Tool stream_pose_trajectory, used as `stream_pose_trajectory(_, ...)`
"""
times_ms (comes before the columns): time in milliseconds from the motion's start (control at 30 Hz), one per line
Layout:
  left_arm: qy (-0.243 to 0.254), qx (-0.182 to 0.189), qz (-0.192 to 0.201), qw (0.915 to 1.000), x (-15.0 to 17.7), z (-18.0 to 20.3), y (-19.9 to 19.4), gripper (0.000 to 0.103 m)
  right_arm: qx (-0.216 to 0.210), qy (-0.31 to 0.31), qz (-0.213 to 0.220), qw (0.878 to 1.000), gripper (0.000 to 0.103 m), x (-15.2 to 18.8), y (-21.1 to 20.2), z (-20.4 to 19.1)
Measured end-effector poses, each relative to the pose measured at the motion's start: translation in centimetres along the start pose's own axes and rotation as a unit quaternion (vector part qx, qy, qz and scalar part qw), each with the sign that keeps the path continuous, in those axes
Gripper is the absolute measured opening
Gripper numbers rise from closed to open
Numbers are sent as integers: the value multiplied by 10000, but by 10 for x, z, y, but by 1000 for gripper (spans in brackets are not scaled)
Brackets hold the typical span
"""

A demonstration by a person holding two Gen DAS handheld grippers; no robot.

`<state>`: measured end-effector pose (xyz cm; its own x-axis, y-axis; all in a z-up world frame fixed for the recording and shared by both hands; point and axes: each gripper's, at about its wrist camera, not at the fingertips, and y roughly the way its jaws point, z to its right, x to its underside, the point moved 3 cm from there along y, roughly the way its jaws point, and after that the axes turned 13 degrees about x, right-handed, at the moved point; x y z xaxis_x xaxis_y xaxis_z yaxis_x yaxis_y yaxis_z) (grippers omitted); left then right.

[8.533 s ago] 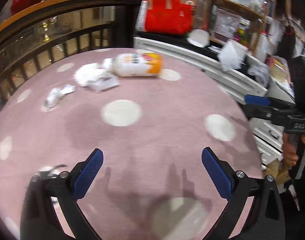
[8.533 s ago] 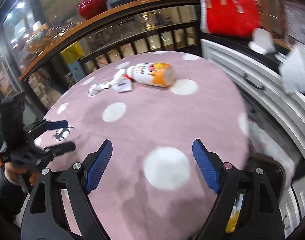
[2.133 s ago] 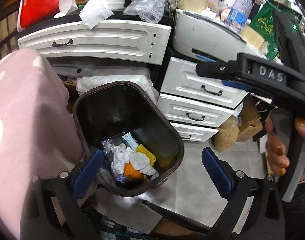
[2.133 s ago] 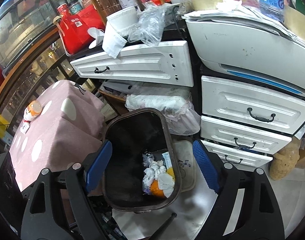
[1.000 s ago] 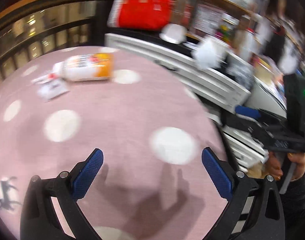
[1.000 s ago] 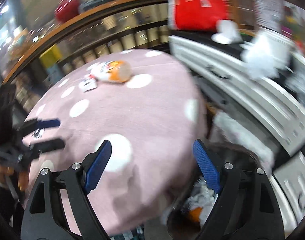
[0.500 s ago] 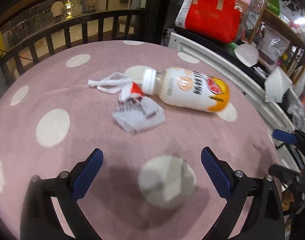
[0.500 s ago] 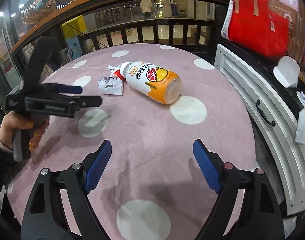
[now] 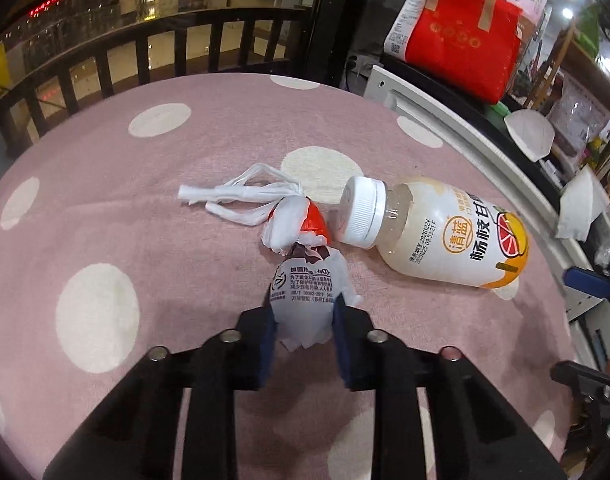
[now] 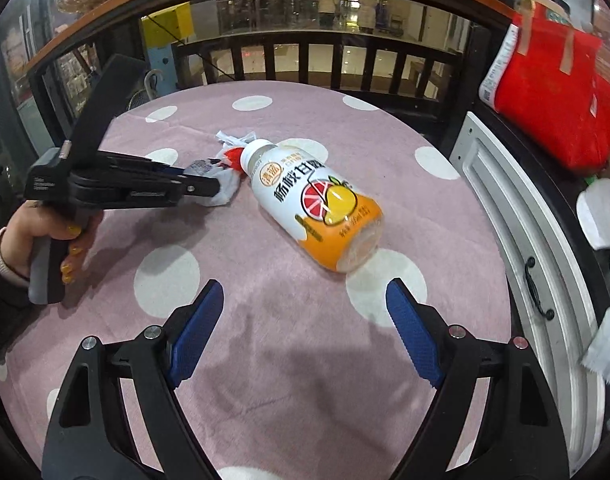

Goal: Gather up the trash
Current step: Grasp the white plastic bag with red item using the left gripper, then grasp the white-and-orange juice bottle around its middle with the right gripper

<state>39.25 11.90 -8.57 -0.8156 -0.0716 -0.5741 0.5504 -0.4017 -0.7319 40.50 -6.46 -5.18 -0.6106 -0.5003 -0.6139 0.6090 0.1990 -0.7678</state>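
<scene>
**A:** Where are you in the pickup? Everything I see sits relative to that pink polka-dot table (image 9: pixel 105 168).

**B:** Biggest piece left is the drink bottle (image 10: pixel 313 204), lying on its side near the table's middle, cap pointing toward the far railing edge. Just beside the cap is the white plastic bag (image 9: pixel 257 204), knotted, with a red bit showing, flat on the table.

**A:** And the little wrapper?

**B:** The printed wrapper (image 9: pixel 305 296) is on the near side of that bag, touching it. Your left gripper (image 9: pixel 305 328) has just been closing, and the wrapper is pinched between the blue pads now, so you're grasping it. Can't tell if it's off the cloth yet.

**A:** Right side?

**B:** Your right gripper (image 10: pixel 305 332) hangs over the table's near half with the jaws spread wide and nothing in them, the bottle's base just ahead.

**A:** So, next move?

**B:** I'd say you're at the grab step. Lift the wrapper straight up so the bag doesn't drag along, then line the right jaws across the bottle's body; it's round and could roll.
</scene>
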Motion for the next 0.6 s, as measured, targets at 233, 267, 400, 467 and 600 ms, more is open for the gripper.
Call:
stream_pose_trajectory(233,316,-323,312,9985,15,4,-36,14,184,-576,-226,9979,83,-31,28,-8)
stream_pose_trajectory(267,375,-341,359,9981,17,6,-42,14,202,-654,-255,9973,83,-35,32,-10)
stream_pose_trajectory(400,487,-315,458,9973,22,12,-56,14,408,-1089,-350,9926,83,-47,50,-17)
stream_pose_trajectory(467,506,-263,460,9973,23,13,-59,14,437,-1214,-371,9909,83,-52,57,-19)
stream_pose_trajectory(600,513,-183,485,9973,25,14,-63,14,456,-1466,-550,9866,83,-59,75,-23)
